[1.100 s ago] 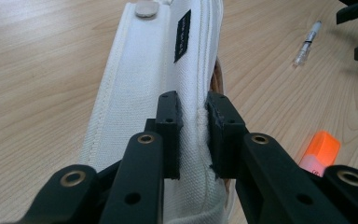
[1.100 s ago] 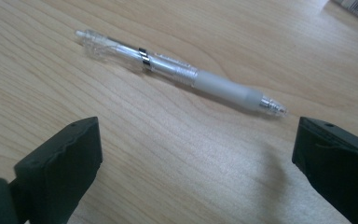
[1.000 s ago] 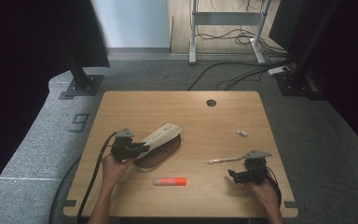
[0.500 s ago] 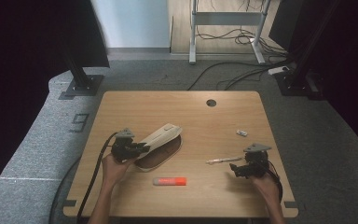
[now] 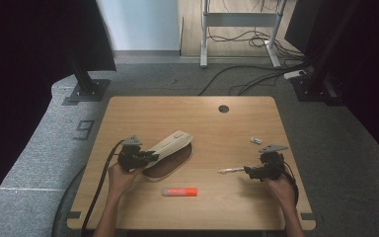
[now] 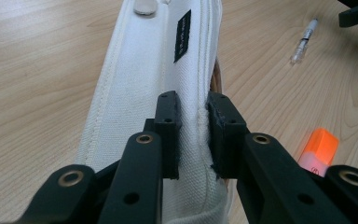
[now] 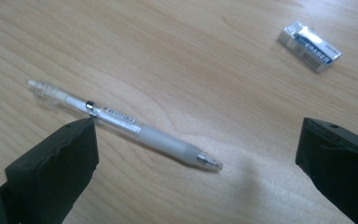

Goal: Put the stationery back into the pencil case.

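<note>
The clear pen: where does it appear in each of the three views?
High view: the pen lies right of centre, just left of the right gripper.
Left gripper view: top right, on the wood.
Right gripper view: centre-left, between the open jaws.
Shared landmark: the wooden table.

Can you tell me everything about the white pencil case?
The pencil case is long and cream-white, made of woven cloth with stitched seams, a small black label and a pale snap near its far end. Its flap is lifted open, showing a brown inside. It lies slantwise on the wooden table. The left hand-held gripper pinches the flap's edge.
</note>
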The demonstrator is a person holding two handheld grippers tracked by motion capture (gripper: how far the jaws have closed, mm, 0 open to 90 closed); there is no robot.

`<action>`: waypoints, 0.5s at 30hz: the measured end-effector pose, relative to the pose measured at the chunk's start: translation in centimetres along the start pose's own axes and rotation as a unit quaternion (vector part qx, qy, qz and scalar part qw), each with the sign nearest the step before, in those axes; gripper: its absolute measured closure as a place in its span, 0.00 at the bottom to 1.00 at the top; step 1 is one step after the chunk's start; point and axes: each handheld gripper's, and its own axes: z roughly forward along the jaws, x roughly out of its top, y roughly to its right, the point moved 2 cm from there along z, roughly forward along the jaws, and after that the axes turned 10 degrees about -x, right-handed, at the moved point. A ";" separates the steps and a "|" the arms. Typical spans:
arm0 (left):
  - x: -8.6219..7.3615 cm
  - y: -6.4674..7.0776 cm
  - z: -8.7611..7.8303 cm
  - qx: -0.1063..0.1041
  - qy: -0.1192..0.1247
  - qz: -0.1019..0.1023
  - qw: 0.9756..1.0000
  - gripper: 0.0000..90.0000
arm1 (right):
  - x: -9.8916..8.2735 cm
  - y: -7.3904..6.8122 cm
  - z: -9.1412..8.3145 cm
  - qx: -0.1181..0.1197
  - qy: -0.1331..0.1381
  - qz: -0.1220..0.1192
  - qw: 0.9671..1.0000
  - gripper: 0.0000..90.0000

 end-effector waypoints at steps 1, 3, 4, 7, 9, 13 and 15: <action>0.0 0.0 0.0 -0.001 0.000 0.000 1.000 0.84 | 0.2 0.1 0.0 -0.001 0.000 0.002 1.000 0.00; 0.0 0.0 0.0 0.000 0.000 -0.001 1.000 0.84 | 0.6 0.4 0.1 0.000 0.003 0.008 1.000 0.00; 0.0 0.0 0.0 -0.001 0.000 -0.001 1.000 0.84 | 0.6 0.4 0.1 0.000 0.003 0.008 1.000 0.00; 0.0 0.0 0.0 -0.001 0.001 -0.002 1.000 0.84 | 1.2 0.8 0.2 -0.001 0.008 0.015 1.000 0.00; 0.0 0.0 0.0 -0.002 0.001 -0.001 1.000 0.84 | 1.5 1.1 0.4 -0.005 0.005 0.013 1.000 0.00; 0.0 0.0 0.0 -0.002 0.000 0.001 1.000 0.83 | 2.3 1.8 0.9 -0.017 0.004 0.009 1.000 0.01; 0.0 0.1 0.0 -0.002 -0.001 0.002 1.000 0.83 | 2.5 2.0 1.0 -0.017 0.005 0.008 1.000 0.03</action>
